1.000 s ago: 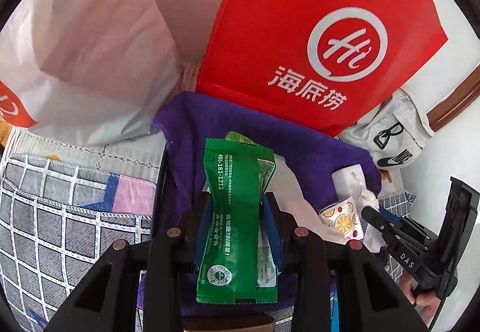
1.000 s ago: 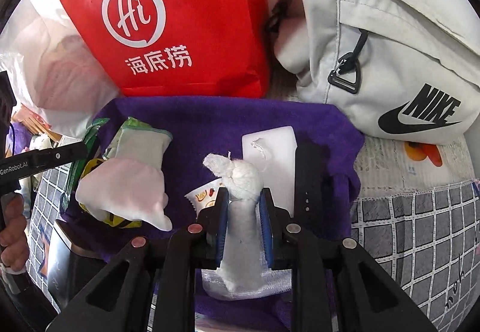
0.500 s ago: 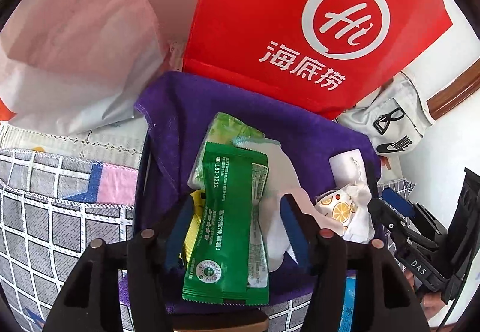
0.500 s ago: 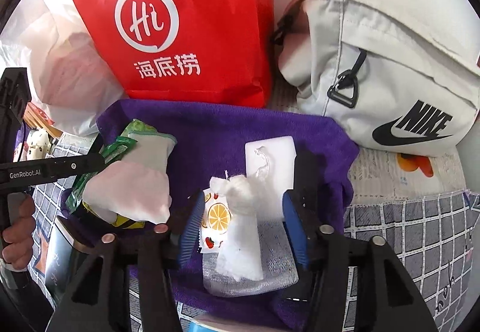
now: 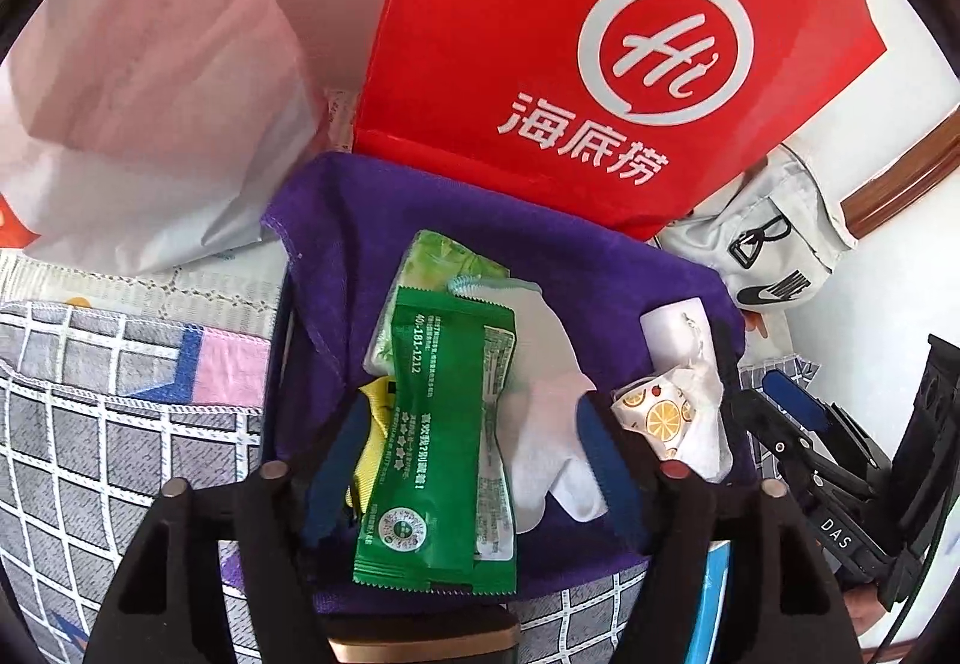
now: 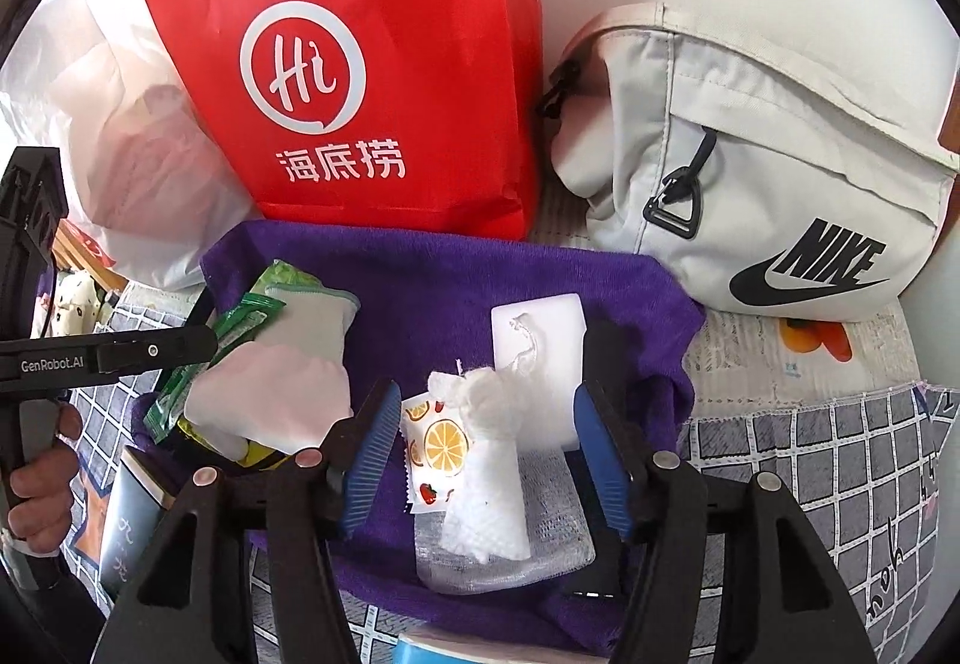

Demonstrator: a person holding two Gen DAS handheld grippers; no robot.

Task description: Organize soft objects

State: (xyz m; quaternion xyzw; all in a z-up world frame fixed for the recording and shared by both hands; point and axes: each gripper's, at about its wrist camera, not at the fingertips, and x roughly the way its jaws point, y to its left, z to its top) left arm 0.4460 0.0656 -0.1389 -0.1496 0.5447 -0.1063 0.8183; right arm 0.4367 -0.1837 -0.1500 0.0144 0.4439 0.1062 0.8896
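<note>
A purple towel lines a tray and holds the soft items. A green sachet lies on top of a white cloth, a light green pack and a yellow wrapper. My left gripper is open around the sachet, not gripping it. My right gripper is open around a crumpled white tissue, which lies on a mesh pouch beside a lemon-print sachet and a white pad.
A red paper bag stands behind the towel. A white plastic bag is at the left, a grey Nike bag at the right. A checked cloth covers the surface around.
Both grippers have opened: the left let go of the green sachet, the right let go of the white tissue. Both items now rest on the towel.
</note>
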